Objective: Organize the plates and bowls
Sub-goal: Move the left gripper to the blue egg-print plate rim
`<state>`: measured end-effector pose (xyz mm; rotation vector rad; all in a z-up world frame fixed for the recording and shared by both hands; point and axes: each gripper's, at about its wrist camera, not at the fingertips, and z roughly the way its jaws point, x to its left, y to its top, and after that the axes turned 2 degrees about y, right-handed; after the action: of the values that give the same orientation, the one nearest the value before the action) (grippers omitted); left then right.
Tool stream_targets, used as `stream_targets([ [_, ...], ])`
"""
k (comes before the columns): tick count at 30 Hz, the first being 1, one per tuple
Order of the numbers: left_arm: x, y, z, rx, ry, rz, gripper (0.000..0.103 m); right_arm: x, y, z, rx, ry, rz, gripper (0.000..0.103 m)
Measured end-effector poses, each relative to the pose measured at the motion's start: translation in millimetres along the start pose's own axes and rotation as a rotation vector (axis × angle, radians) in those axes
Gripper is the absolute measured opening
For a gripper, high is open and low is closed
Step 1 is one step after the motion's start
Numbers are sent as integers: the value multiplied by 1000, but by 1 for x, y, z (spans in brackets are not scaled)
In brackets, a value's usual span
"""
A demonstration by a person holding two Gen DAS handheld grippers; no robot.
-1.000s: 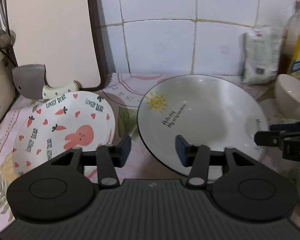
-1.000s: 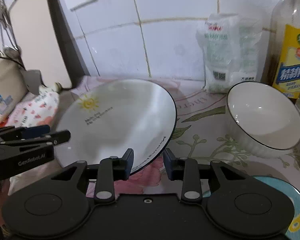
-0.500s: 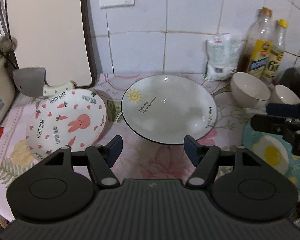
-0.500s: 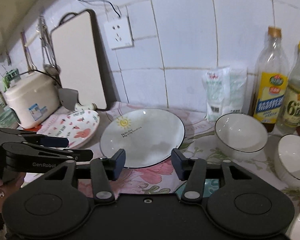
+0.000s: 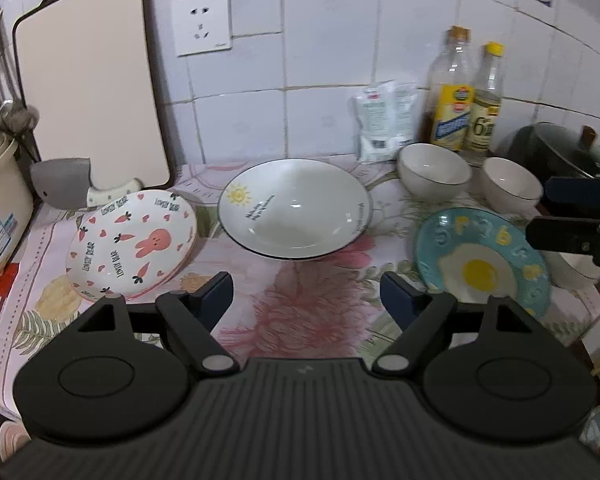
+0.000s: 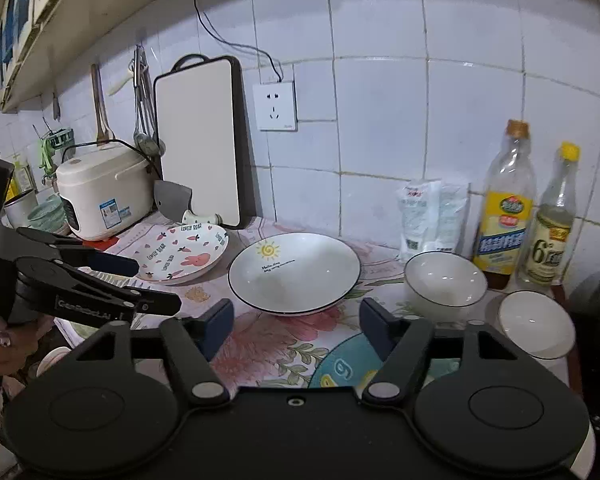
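A white sun plate [image 5: 294,216] lies mid-counter, also in the right wrist view [image 6: 294,274]. A rabbit plate [image 5: 132,242] lies to its left [image 6: 184,252]. A blue fried-egg plate [image 5: 482,256] lies to its right, partly hidden in the right wrist view [image 6: 340,372]. Two white bowls [image 5: 434,172] [image 5: 510,190] stand behind it, also in the right wrist view [image 6: 444,284] [image 6: 536,324]. My left gripper [image 5: 306,294] is open and empty, above the counter's front. My right gripper [image 6: 296,322] is open and empty, near the egg plate.
A cutting board [image 5: 88,104] and cleaver [image 5: 62,188] lean at the back left by a rice cooker [image 6: 102,194]. Two bottles [image 5: 450,92] [image 5: 484,100] and a white bag [image 5: 384,120] stand against the tiled wall. A dark pot [image 5: 556,148] sits far right.
Both grippers have pulled back and up from the sun plate, and their jaws have opened wider. The plates and bowls have not moved.
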<state>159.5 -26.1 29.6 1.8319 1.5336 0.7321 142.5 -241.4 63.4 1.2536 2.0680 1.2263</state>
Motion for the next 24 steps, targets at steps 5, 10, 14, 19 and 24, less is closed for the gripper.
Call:
stream_targets([
  [5, -11, -5, -13, -15, -36, 32, 93, 2, -11, -25, -2, -1, -4, 84],
  [10, -28, -11, -20, -44, -51, 97, 94, 3, -27, -42, -4, -40, -17, 87],
  [14, -41, -14, -18, -41, -79, 124, 95, 1, -41, -51, -1, -64, -8, 88],
  [19, -58, -18, -7, -11, -119, 152, 96, -4, -63, -57, -9, -79, 9, 90],
  [24, -76, -22, 8, 24, -151, 185, 96, -19, -87, -56, -25, -85, 88, 90],
])
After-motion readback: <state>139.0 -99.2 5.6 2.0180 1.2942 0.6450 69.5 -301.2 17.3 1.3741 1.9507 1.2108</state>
